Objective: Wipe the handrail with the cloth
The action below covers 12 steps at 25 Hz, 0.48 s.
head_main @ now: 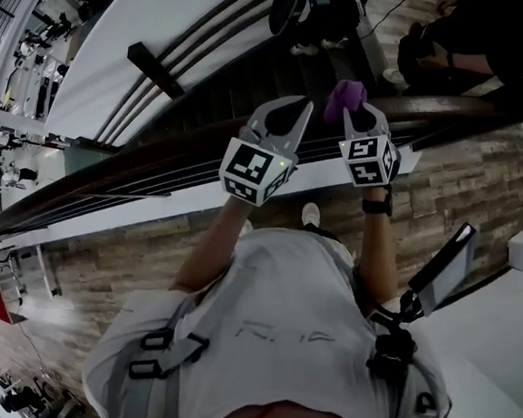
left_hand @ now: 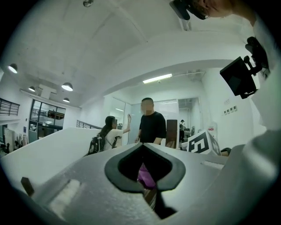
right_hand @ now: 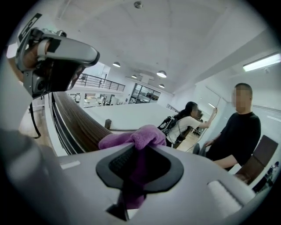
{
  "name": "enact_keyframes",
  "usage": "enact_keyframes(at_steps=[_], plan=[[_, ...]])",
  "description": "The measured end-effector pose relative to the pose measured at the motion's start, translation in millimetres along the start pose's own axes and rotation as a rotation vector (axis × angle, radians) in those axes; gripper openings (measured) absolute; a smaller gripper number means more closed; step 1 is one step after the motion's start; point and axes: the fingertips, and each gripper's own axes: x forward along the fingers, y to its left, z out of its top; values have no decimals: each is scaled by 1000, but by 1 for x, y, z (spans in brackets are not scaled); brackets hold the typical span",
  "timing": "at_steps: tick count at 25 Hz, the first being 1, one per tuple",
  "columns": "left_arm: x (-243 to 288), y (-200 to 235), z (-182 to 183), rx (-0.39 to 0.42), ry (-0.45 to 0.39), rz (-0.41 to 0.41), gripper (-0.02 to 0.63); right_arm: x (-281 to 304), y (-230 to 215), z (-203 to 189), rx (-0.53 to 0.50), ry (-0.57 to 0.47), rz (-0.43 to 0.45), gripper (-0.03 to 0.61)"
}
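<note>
The dark wooden handrail (head_main: 138,161) runs from lower left to upper right in the head view. My right gripper (head_main: 357,110) hovers over it, shut on a purple cloth (head_main: 347,97) that bunches out above its tips. In the right gripper view the cloth (right_hand: 136,136) fills the jaws of my right gripper (right_hand: 140,147), and the handrail (right_hand: 77,121) stretches away to the left. My left gripper (head_main: 300,102) is beside it on the left, shut and holding nothing. Through the gap in my left gripper (left_hand: 142,147), the cloth (left_hand: 146,176) and a bit of rail (left_hand: 150,197) show.
Beyond the rail a stairwell drops away, with a white parapet (head_main: 169,13) on its far side. A person in black (left_hand: 151,125) and a person with a backpack (left_hand: 105,134) stand ahead. Wood floor (head_main: 454,193) lies on my side. A screen device (head_main: 443,265) hangs at my right.
</note>
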Motion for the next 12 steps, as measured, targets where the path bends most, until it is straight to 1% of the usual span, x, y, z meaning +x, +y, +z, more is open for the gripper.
enact_keyframes(at_steps=[4,9,12], plan=[[44,-35,-5,-6,13,-83,0,-6,-56,-32,47,6,-97,58],[58,-64,-5,-12,13,-158,0,-15,-89,-45,83,-11,-167,58],[83,-88,-7,-9,18,-198,0,-19,-123,-63,108,-19,-215,58]])
